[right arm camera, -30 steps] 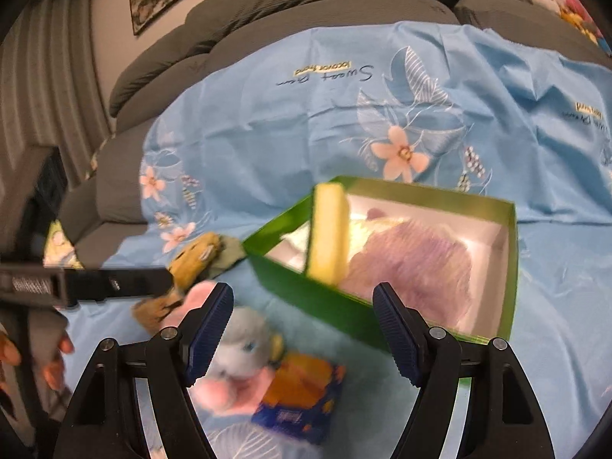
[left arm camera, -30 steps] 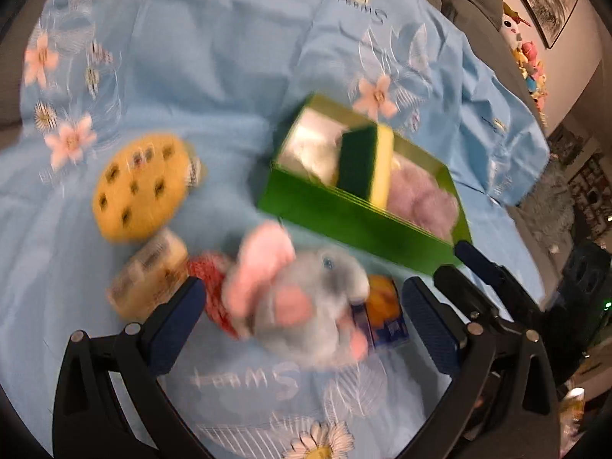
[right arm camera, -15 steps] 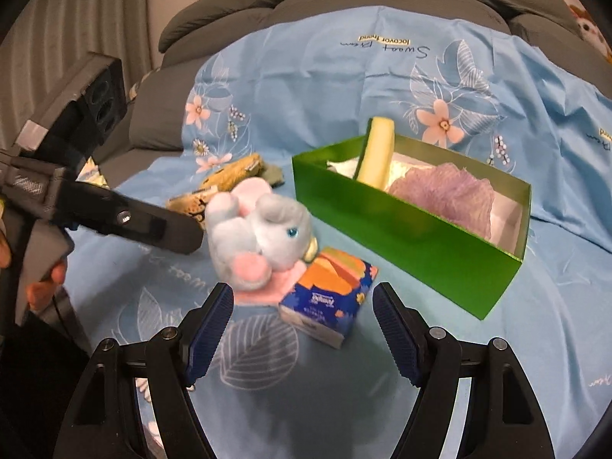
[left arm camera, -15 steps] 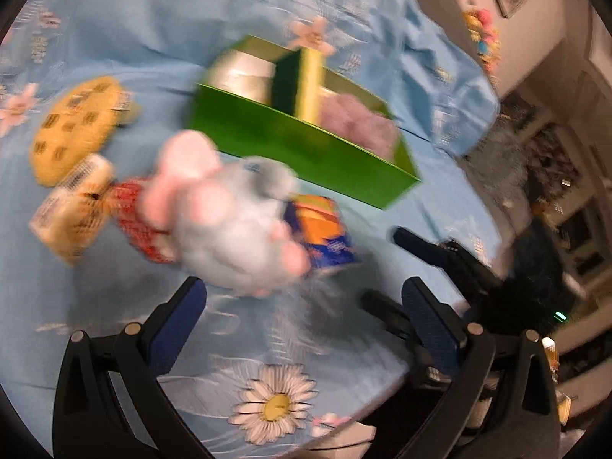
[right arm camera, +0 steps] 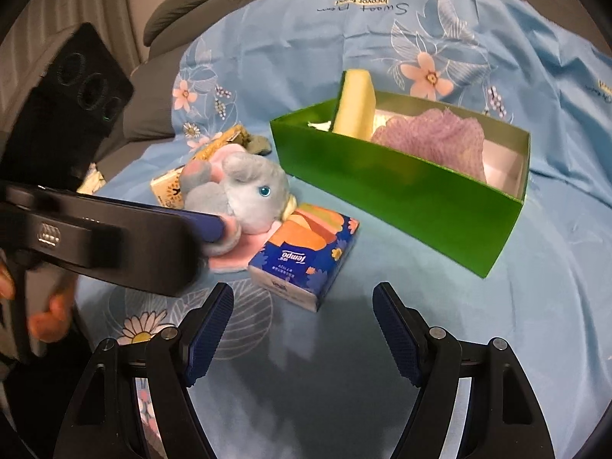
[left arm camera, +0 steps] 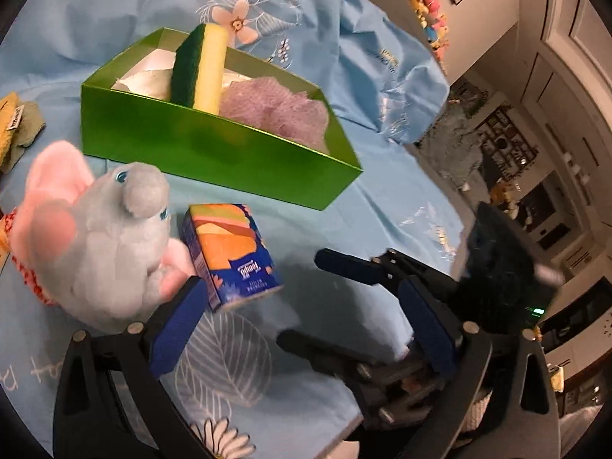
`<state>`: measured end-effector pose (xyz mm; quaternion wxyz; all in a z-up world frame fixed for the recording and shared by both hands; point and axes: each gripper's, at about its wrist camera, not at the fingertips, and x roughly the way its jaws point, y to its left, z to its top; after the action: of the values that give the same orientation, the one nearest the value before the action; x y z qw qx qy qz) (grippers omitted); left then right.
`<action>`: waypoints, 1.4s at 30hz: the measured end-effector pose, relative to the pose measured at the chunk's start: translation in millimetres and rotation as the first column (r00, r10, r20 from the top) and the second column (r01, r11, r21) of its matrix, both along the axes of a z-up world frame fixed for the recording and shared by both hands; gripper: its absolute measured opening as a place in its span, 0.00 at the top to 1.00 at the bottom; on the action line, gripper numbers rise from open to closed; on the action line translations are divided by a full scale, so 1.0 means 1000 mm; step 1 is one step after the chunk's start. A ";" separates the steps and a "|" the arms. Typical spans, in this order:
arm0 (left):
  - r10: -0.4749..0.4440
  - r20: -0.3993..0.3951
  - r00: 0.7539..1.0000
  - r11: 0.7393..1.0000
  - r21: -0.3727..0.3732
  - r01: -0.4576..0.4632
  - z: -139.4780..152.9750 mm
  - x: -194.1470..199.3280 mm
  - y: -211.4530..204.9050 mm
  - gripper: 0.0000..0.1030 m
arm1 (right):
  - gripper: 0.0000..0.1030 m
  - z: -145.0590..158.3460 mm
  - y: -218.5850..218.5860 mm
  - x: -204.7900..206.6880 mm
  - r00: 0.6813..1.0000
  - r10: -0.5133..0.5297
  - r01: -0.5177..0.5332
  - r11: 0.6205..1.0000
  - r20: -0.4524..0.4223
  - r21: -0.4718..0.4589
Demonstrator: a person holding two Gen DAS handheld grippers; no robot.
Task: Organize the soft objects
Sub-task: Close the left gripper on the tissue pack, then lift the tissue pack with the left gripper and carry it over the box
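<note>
A grey and pink plush elephant [left arm camera: 103, 237] [right arm camera: 248, 191] sits on the blue cloth beside a Tempo tissue pack [left arm camera: 229, 252] [right arm camera: 306, 256]. A green box [left arm camera: 214, 145] [right arm camera: 401, 187] behind them holds a yellow-green sponge [left arm camera: 202, 69] [right arm camera: 355, 107] standing on edge, a purple mesh puff [left arm camera: 275, 107] [right arm camera: 440, 141] and white paper. My left gripper [left arm camera: 302, 329] is open, its left finger touching the elephant. My right gripper [right arm camera: 302, 329] is open and empty, just in front of the tissue pack.
A cookie-shaped plush [left arm camera: 9, 122] and a small yellow pack [right arm camera: 168, 187] lie left of the elephant. The blue flowered cloth [right arm camera: 497, 306] covers a grey sofa [right arm camera: 214, 4]. Shelves and room clutter [left arm camera: 535, 191] lie beyond the cloth's right edge.
Both grippers have pulled back and lower toward the near edge. The left gripper has swung right, so the elephant now lies by its left finger. The objects have not moved.
</note>
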<state>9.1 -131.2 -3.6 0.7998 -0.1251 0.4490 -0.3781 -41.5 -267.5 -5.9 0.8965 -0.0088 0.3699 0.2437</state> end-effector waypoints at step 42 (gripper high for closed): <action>0.091 -0.085 0.992 0.978 0.195 -0.073 -0.031 0.029 -0.013 0.50 | 0.48 -0.020 0.001 0.031 0.995 -0.015 0.021 0.998 -0.097 0.062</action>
<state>38.5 -144.1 -34.2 0.8012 -0.0834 0.5147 -0.2936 -10.5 -266.5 -26.1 0.8795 0.0344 0.4051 0.2474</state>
